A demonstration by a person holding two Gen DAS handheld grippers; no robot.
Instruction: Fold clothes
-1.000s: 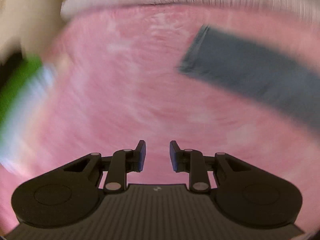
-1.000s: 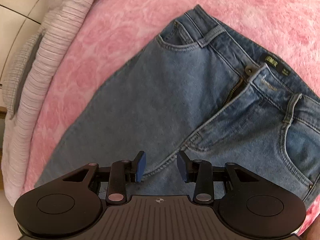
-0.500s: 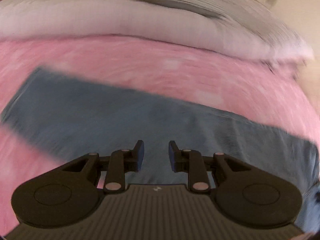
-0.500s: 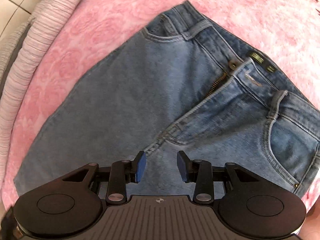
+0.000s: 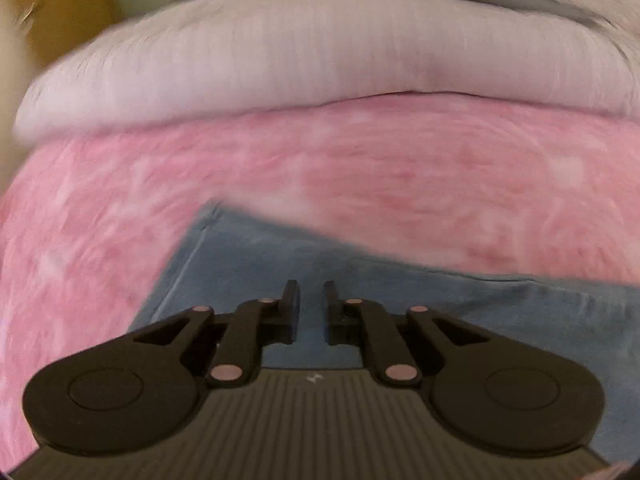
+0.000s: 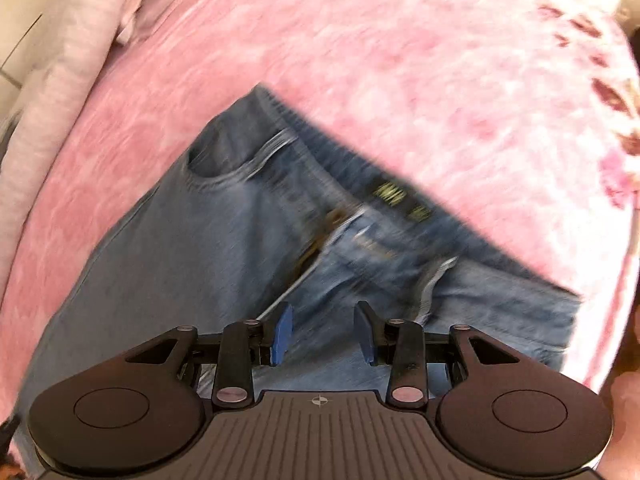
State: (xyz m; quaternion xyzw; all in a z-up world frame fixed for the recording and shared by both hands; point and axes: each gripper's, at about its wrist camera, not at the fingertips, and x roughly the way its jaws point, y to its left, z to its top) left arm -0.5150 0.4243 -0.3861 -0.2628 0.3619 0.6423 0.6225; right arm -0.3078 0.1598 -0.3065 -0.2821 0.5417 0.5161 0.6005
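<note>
The left gripper [image 5: 311, 312] is held with its jaws a narrow gap apart, nothing between them, above the hem end of the jeans [image 5: 400, 300]. The right gripper [image 6: 322, 334] is opened wider, empty, over the zip fly. The blue denim jeans [image 6: 208, 240] are laid flat, lengthwise across the fuzzy pink blanket [image 6: 400, 60] of the bed, beside a ribbed pale duvet [image 5: 320, 52].

Both wrist views look closely down at jeans [image 5: 420, 300].
</note>
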